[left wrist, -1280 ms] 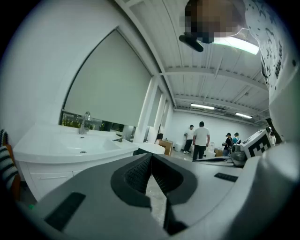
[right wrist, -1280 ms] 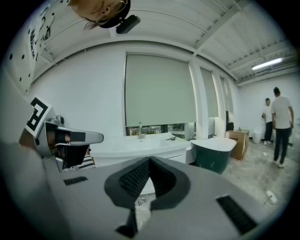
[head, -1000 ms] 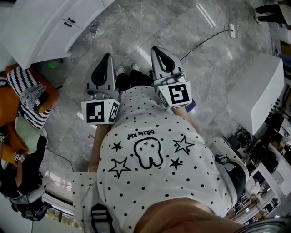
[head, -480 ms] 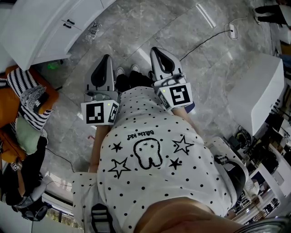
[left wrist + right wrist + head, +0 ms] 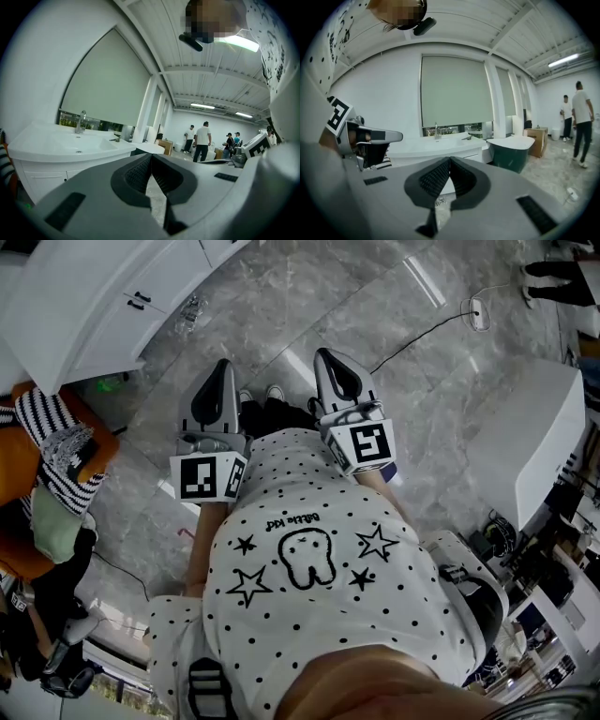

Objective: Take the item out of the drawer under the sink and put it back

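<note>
Showroom with a grey marble floor (image 5: 281,296) and, ahead and to the left of both tongs, a white vanity cabinet (image 5: 56,324) carrying a sink (image 5: 65,143) with a faucet (image 5: 82,121). Left tongs (image 5: 222,368) pinched together on nothing; right tongs (image 5: 328,356) likewise closed and empty, both pointing near level and well apart from the cabinet. Drawer (image 5: 164,287) under the sink shut, contents hidden; the item presumably inside, unseen. Step in hand, by the look of it: the approach. Best to come in square to the drawer front, spread one pair of tongs before reaching the dark handles (image 5: 139,301), then pull straight outward to avoid jamming.
</note>
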Demonstrator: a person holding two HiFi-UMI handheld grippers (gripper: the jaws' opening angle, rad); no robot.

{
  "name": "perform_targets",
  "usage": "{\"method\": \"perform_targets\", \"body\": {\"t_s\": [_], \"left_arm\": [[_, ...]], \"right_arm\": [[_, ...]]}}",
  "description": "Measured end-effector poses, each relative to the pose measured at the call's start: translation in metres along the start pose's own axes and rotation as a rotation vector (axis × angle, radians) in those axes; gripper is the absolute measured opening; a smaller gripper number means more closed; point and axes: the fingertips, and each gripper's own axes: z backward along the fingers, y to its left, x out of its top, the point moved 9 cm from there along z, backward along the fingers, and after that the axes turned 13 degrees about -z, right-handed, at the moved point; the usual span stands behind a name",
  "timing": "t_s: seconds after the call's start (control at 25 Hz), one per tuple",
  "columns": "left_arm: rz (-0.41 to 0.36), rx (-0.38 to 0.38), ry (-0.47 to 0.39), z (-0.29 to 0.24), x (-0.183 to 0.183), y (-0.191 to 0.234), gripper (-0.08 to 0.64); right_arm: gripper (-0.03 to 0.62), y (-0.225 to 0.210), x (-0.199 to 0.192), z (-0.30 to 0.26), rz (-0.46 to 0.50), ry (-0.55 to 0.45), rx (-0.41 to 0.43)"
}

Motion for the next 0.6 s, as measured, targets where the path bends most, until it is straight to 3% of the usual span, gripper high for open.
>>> {"method": "perform_targets", "body": {"t_s": [0.32,0.6], "left_arm": [[0.003,0.006,-0.016,-0.022,0.002,0.004,0.005],[-0.005,0.023,-0.012,-0.043,0.007,0.042,0.005]], "right_arm": [[0.012,-0.019,0.003,-0.010,0.005,0.024,-0.024],[0.012,-0.013,0.019,-0.053,0.022,0.027,-0.010]]}}
